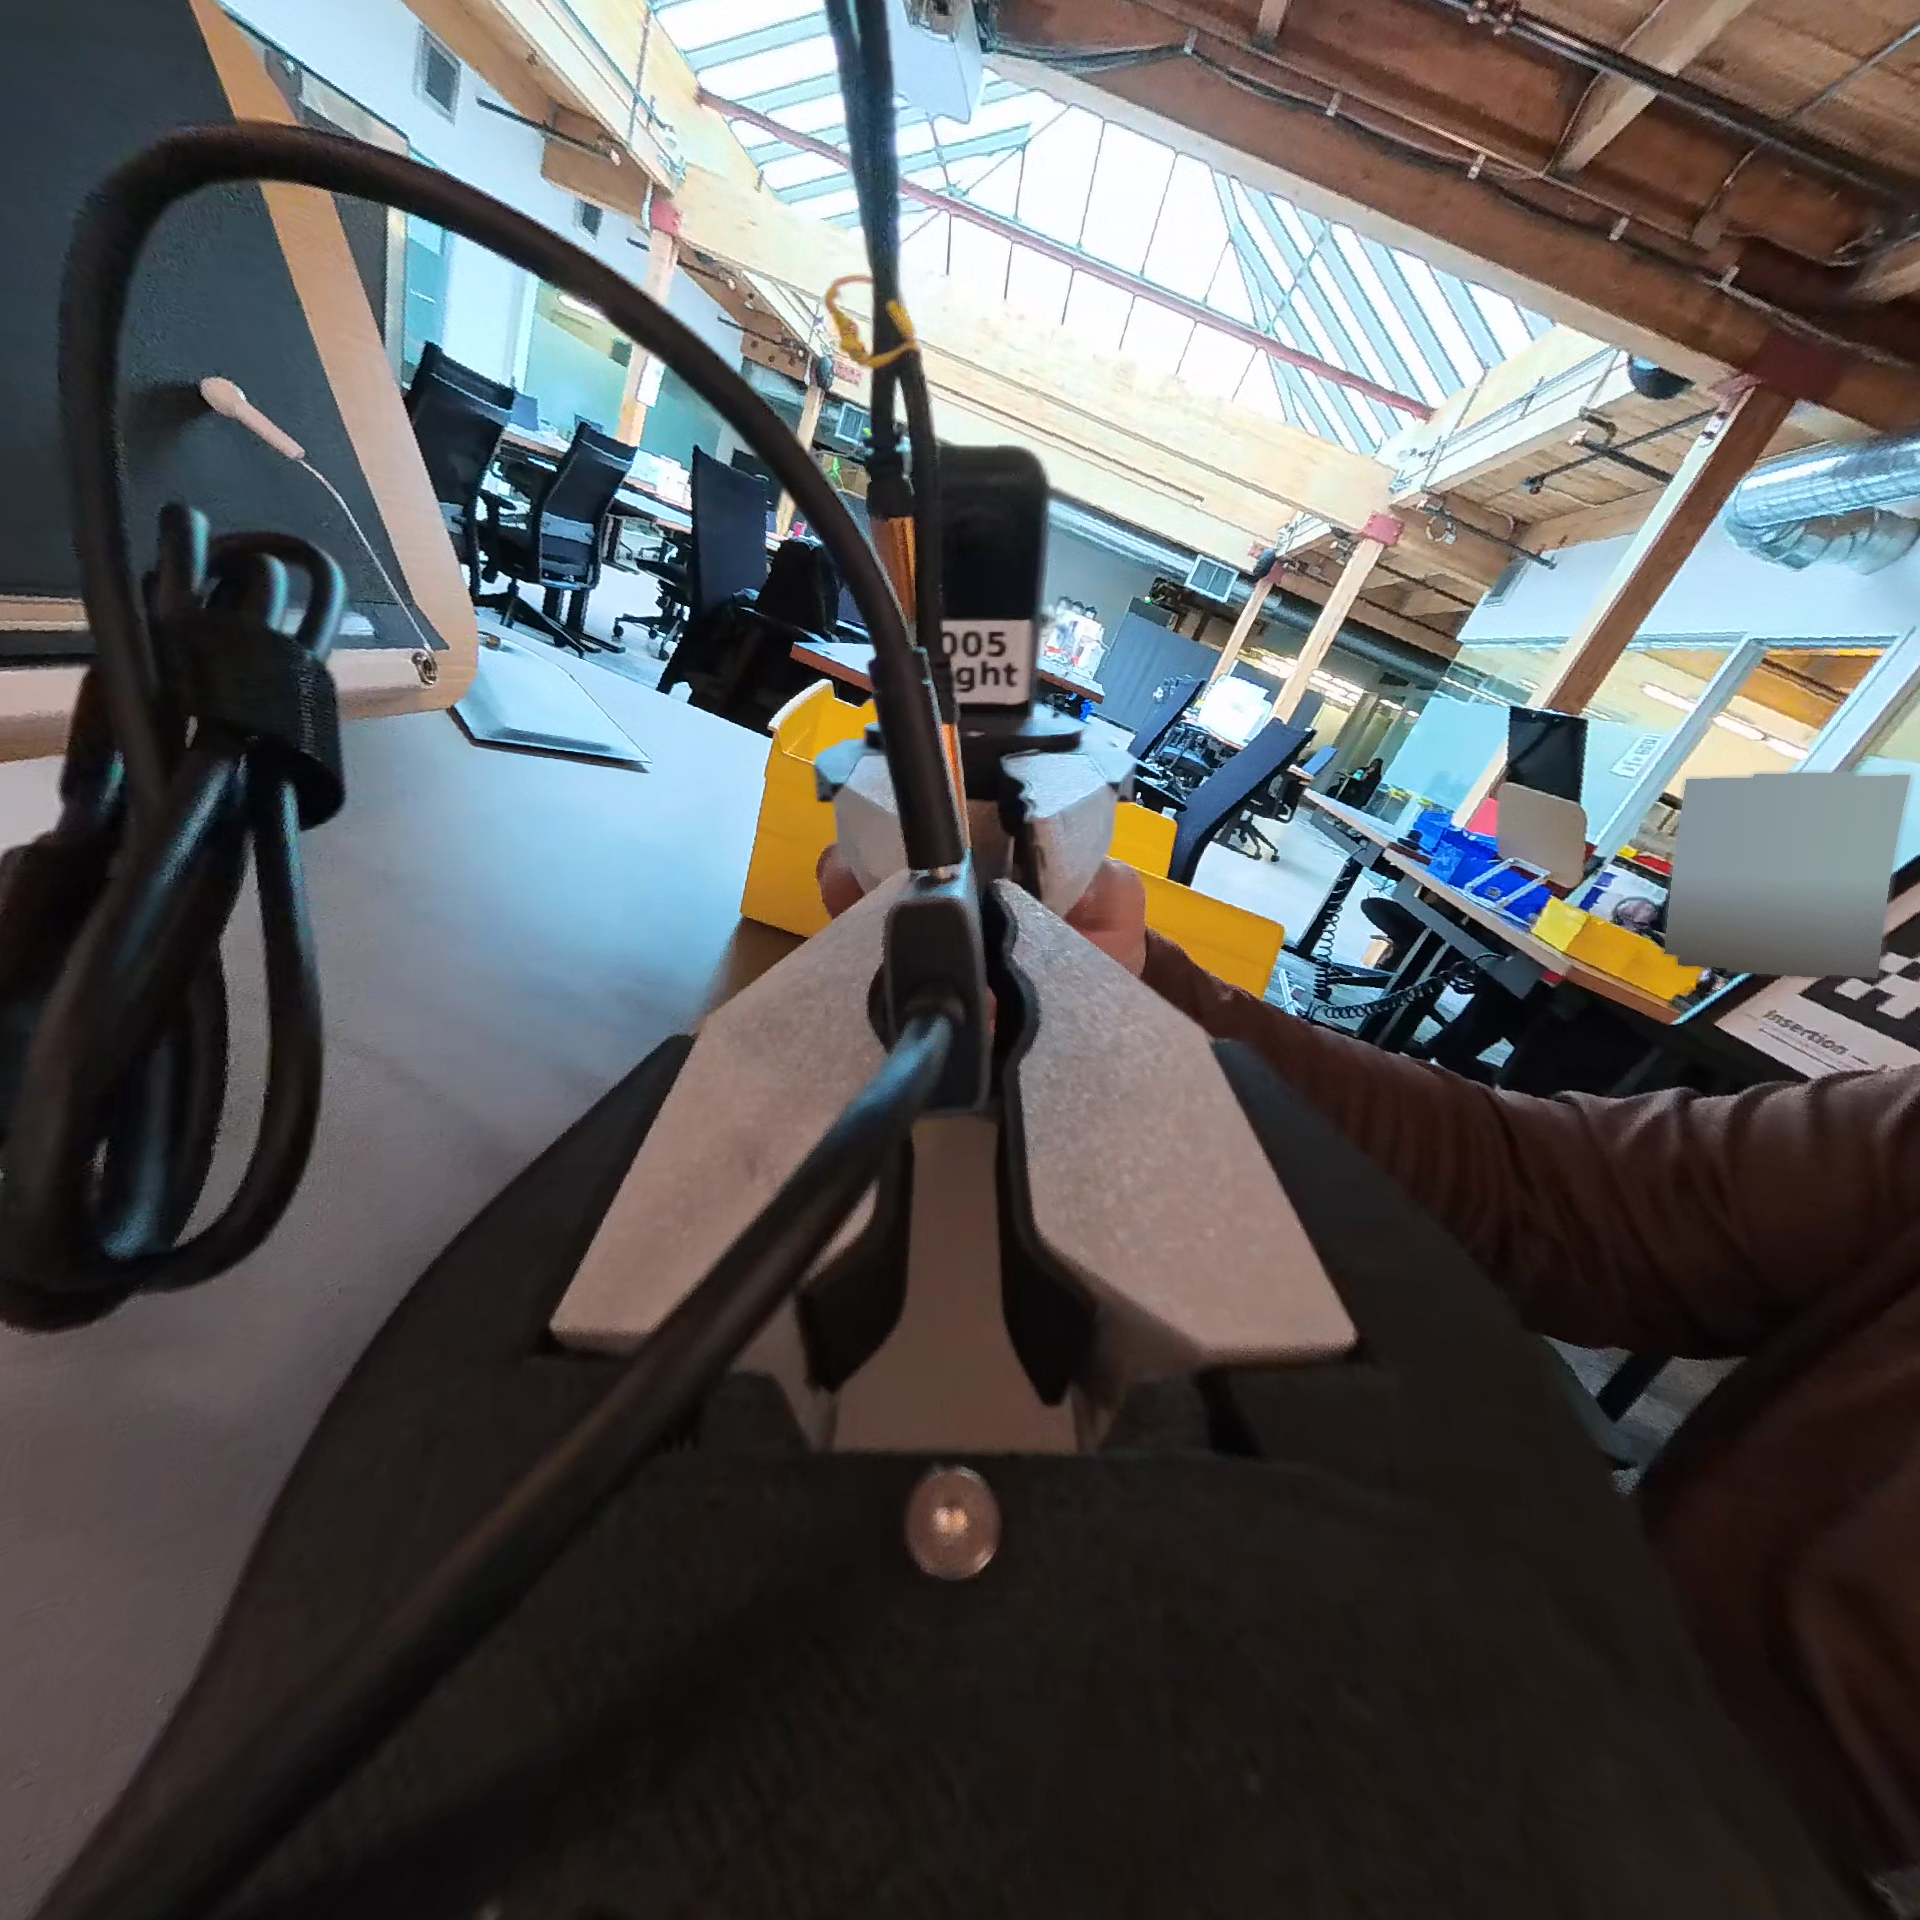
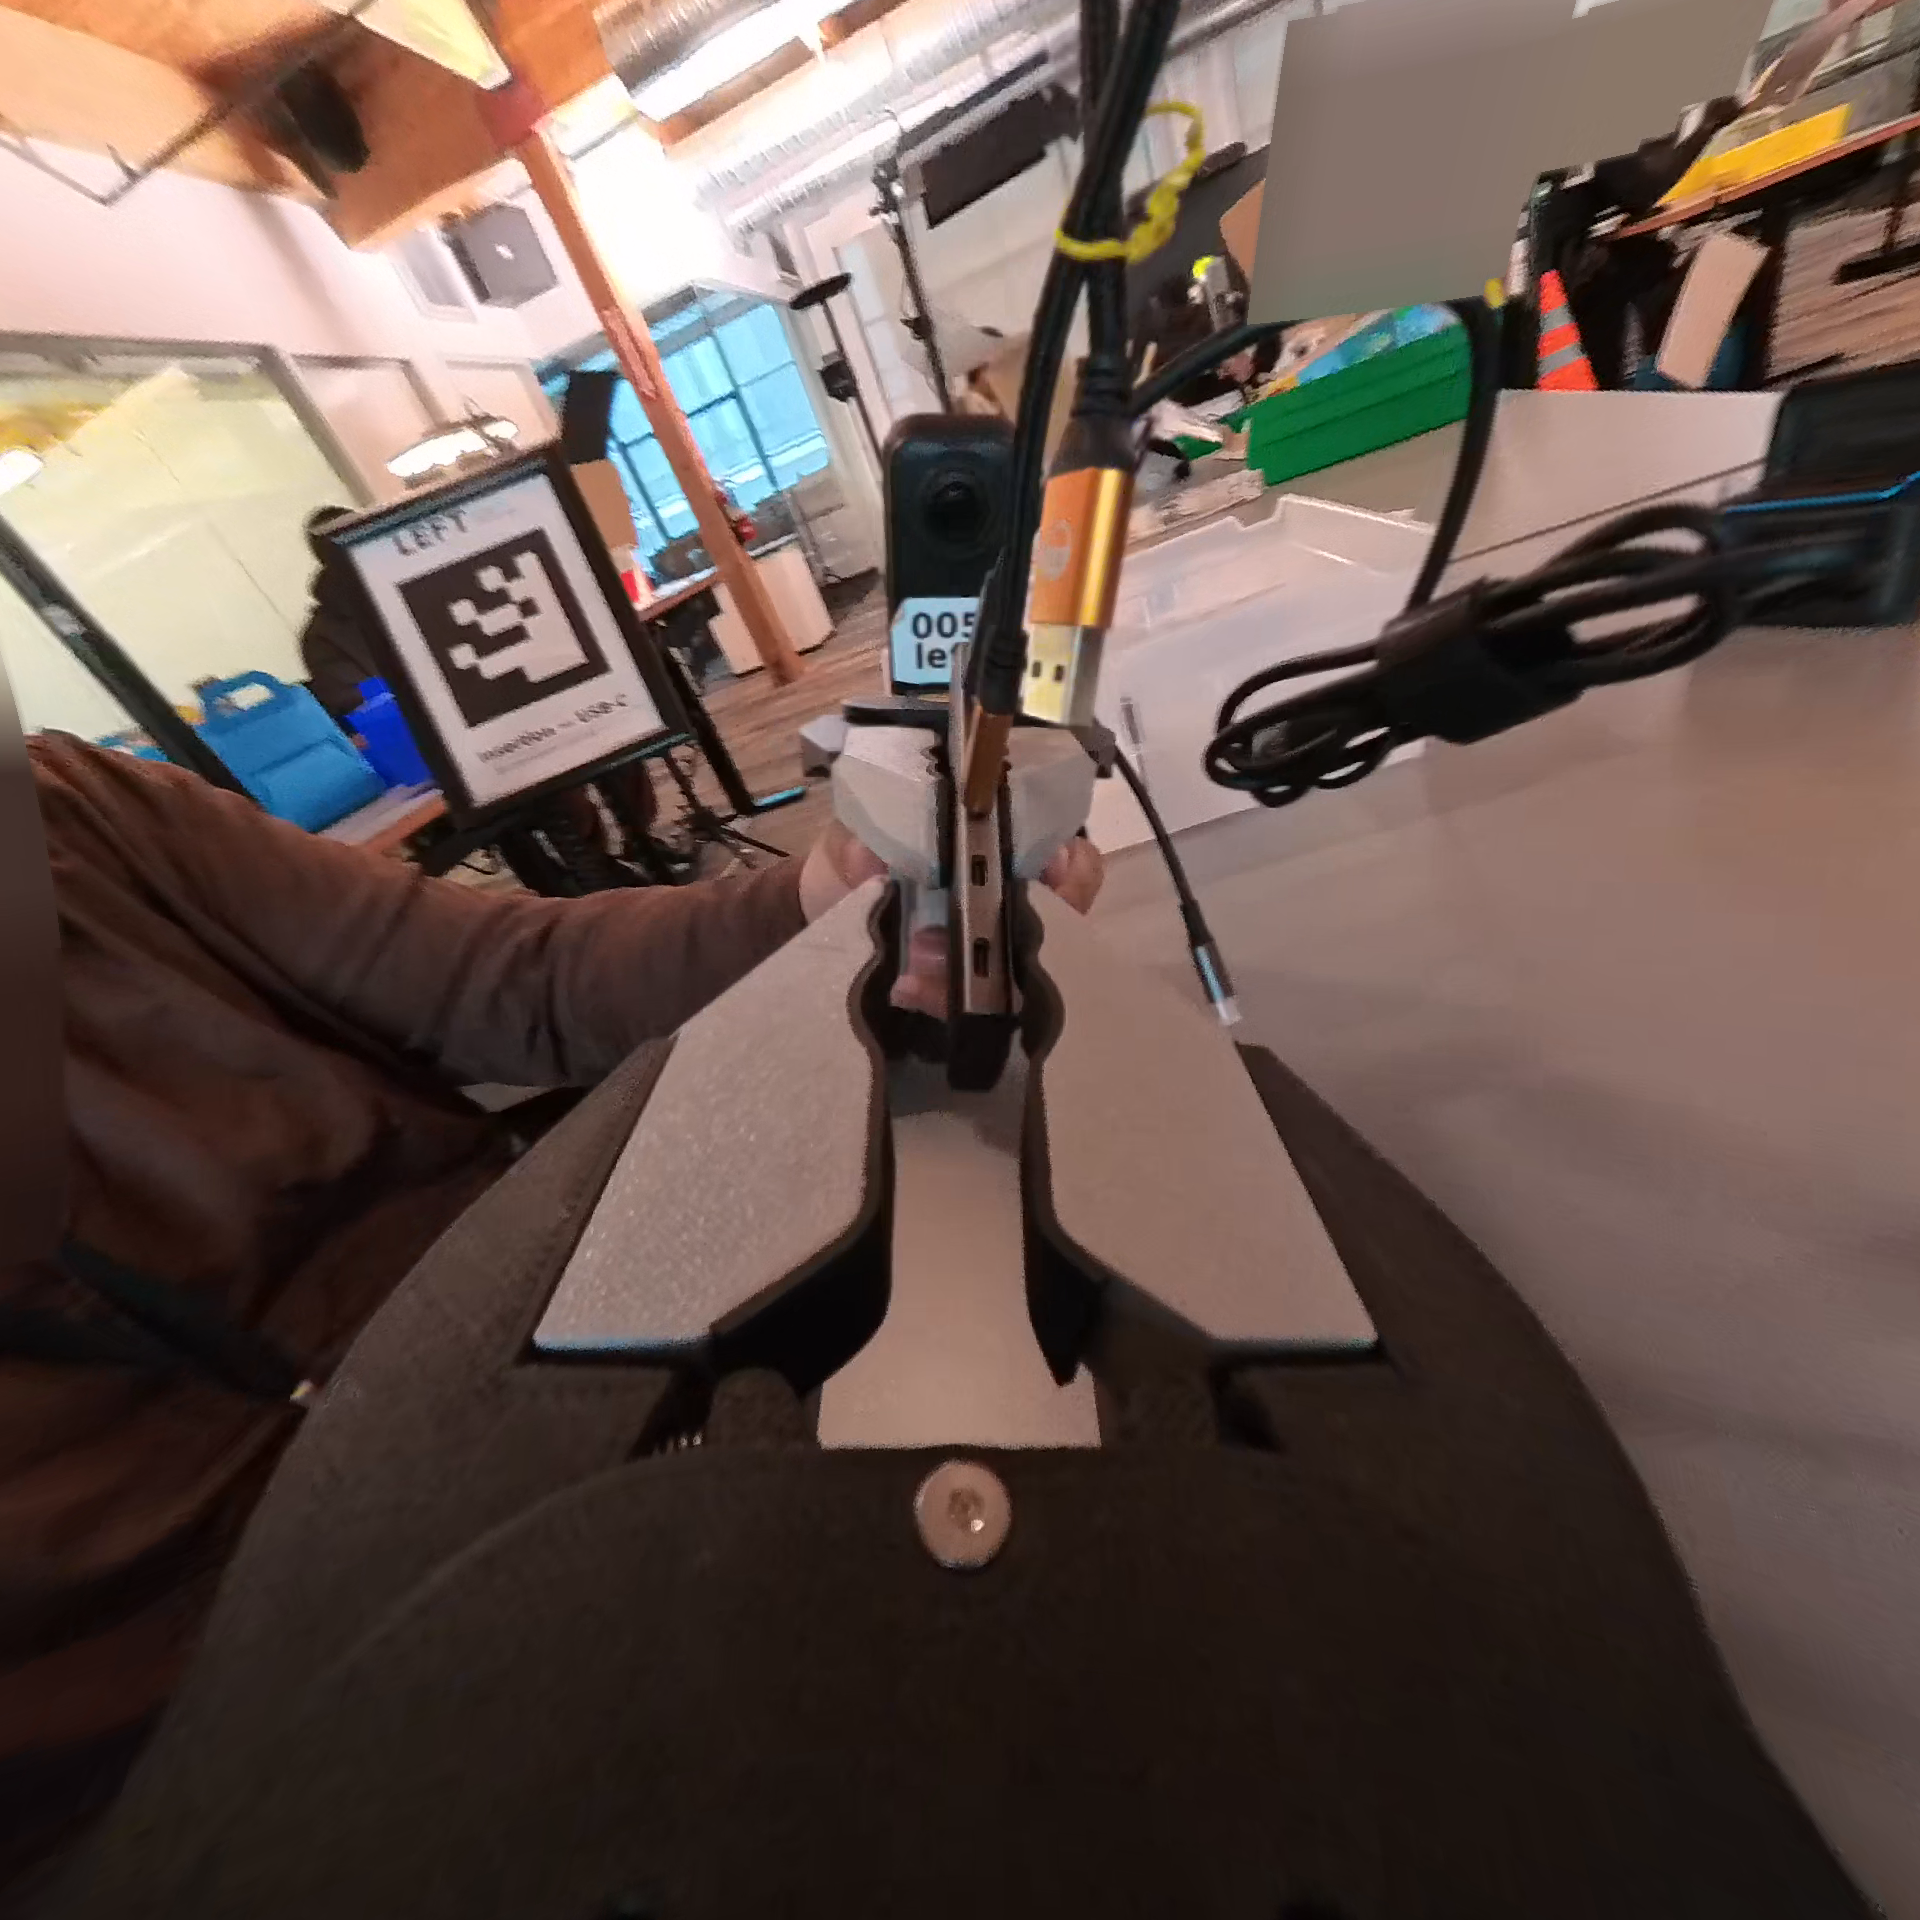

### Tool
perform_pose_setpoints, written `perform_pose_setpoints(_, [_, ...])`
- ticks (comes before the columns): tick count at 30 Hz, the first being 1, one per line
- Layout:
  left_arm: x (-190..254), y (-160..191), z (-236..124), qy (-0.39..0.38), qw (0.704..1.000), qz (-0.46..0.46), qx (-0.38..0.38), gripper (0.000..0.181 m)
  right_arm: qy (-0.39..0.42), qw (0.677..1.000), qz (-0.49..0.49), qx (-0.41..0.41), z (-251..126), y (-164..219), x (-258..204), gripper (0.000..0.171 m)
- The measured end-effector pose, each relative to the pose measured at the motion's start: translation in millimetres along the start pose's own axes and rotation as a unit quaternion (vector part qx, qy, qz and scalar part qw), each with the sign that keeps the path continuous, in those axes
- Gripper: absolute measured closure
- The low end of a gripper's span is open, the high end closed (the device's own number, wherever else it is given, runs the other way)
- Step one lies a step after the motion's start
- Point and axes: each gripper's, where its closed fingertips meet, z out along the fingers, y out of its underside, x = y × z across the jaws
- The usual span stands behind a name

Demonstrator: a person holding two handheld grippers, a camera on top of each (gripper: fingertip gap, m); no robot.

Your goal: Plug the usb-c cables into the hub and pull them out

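The hub [image 2: 982, 914] is a thin grey bar w/ small ports on its side, held up in the air btwn the two tools. The left gripper [image 1: 982, 935] is squeezed tight on the far end of it. The right gripper [image 2: 956, 966] sits around the near end w/ its fingers a bit apart. A gap shows on one side, so it looks loose, not pinching.

A small orange plug [image 2: 985, 753] looks pushed into the hub's top edge. A bigger orange USB plug [image 2: 1075, 561] hangs free above it. Another usb-c cable [image 2: 1210, 961] lies on the table [image 2: 1558, 1039], silver tip pointing this way.

The hub is prob light and hard, w/ smooth metal sides that may slip. Best to hold its flat sides, away from the ports. The cables are bendy, so grab the stiff plug shell, not the wire.

Not much room: both tools are nose to nose and wires hang right btwn them. A tied cable bundle [image 2: 1455, 665] sits off to the side on the table.
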Motion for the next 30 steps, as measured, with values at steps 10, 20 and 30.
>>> perform_pose_setpoints(10, [-1.7,11.8,4.4,-0.012,0.999,0.013,-0.031,0.173,0.043,0.998,-0.02,0.047,-22.0,-20.9,6.9,0.151])
perform_pose_setpoints(20, [-3.8,17.1,6.9,-0.024,0.998,0.027,-0.046,0.173,0.036,0.999,-0.009,0.003,0.0,-0.5,7.7,0.168])
perform_pose_setpoints(30, [-5.0,12.0,7.8,-0.039,0.998,0.034,-0.026,0.17,0.044,0.998,-0.024,0.027,0.6,-5.4,8.9,0.168])
